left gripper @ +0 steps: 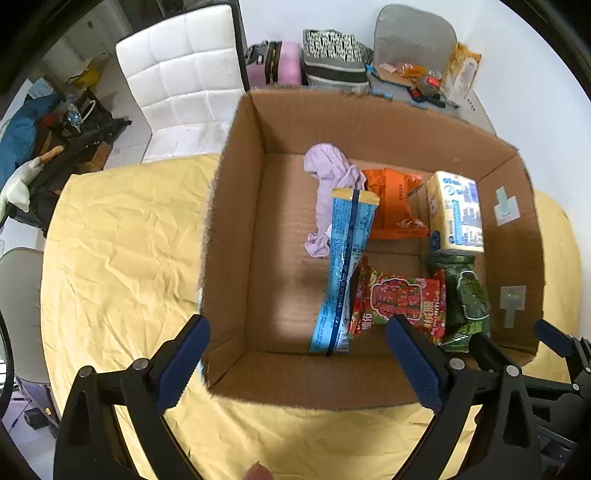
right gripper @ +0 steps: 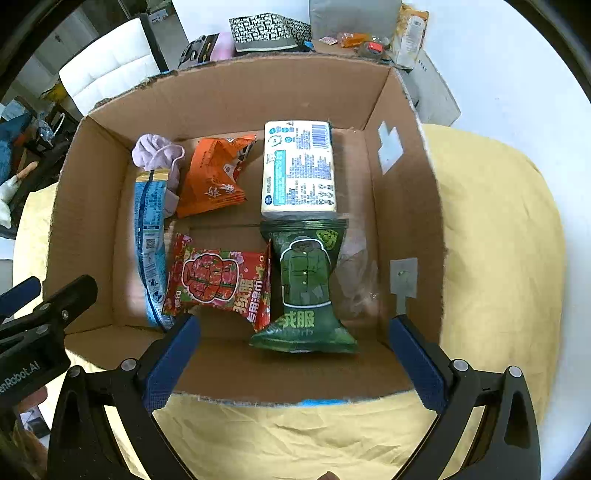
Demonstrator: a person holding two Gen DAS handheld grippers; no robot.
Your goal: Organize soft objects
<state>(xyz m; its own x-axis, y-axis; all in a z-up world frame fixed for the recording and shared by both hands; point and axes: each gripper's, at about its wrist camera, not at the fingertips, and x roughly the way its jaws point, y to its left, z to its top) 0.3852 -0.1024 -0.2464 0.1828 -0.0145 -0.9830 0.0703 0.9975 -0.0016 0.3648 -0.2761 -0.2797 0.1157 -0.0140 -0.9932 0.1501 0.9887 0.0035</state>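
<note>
An open cardboard box [left gripper: 236, 229] [right gripper: 406, 206] stands on a yellow cloth. Inside lie a lilac cloth [left gripper: 328, 173] [right gripper: 157, 151], a long blue packet [left gripper: 347, 266] [right gripper: 149, 236] that looks blurred, an orange packet [left gripper: 395, 206] [right gripper: 212, 177], a white tissue pack [left gripper: 456, 210] [right gripper: 299, 166], a red packet [left gripper: 399, 299] [right gripper: 218, 277] and a green packet [left gripper: 467, 299] [right gripper: 304, 291]. My left gripper [left gripper: 295, 362] is open and empty above the box's near wall. My right gripper [right gripper: 295, 362] is open and empty over the near wall too; it shows at the right edge of the left wrist view [left gripper: 517, 343].
The yellow cloth [left gripper: 122, 240] [right gripper: 498, 240] covers the table around the box. A white chair [left gripper: 184, 74] stands behind at the left. Bags and clutter [left gripper: 332, 59] [right gripper: 266, 33] lie behind the box. The left gripper shows at the left edge of the right wrist view [right gripper: 40, 295].
</note>
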